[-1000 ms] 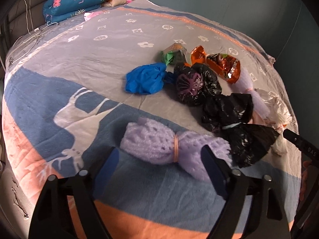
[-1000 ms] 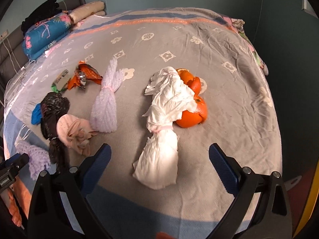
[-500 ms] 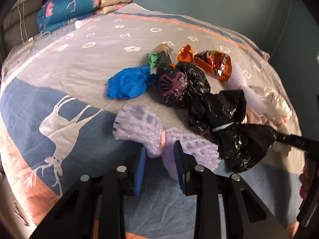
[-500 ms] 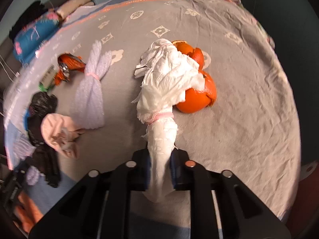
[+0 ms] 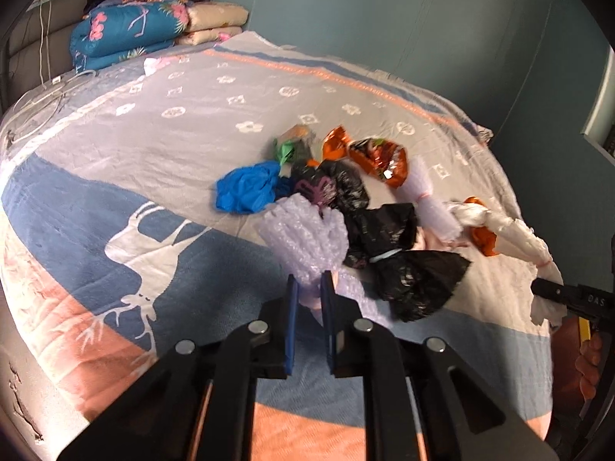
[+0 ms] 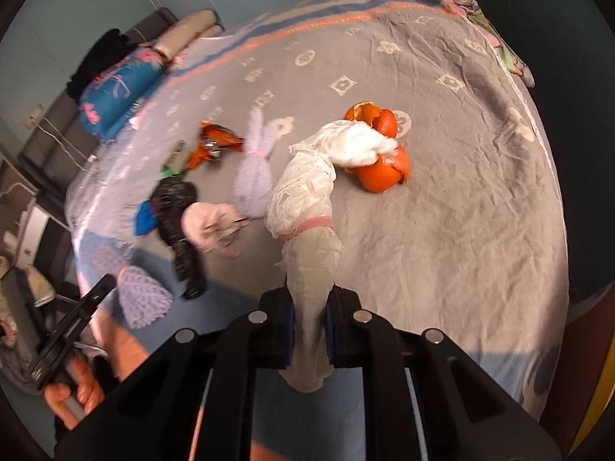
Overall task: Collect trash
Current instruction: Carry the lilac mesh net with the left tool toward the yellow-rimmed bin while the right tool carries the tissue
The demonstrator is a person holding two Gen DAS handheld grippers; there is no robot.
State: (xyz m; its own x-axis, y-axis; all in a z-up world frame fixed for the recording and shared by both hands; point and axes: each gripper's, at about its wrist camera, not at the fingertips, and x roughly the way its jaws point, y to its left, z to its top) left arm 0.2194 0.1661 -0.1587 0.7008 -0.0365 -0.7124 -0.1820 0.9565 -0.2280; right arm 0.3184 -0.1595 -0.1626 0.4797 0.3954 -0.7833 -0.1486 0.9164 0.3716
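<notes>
A lilac foam net [image 5: 307,230] tied with a band is lifted at its near end off the bed. My left gripper [image 5: 309,280] has its jaws closing on it, and the blue pads pinch the net at its waist. In the right wrist view a white crumpled paper bundle [image 6: 303,188] with a pink band hangs from my right gripper [image 6: 310,296], which is shut on its lower end. The bundle's far end rests against orange peel [image 6: 380,173].
On the blanket [image 5: 153,134] lie black bags [image 5: 388,230], a blue bag [image 5: 246,188], an orange wrapper [image 5: 380,157], a second foam net [image 6: 253,165] and a pink wad [image 6: 211,223]. Folded quilts [image 5: 127,30] are stacked at the headboard. A hand [image 6: 73,392] shows at lower left.
Both grippers went from wide open to closed: the left around the lilac foam net, the right around the white bundle. Both items now rise off the blanket.
</notes>
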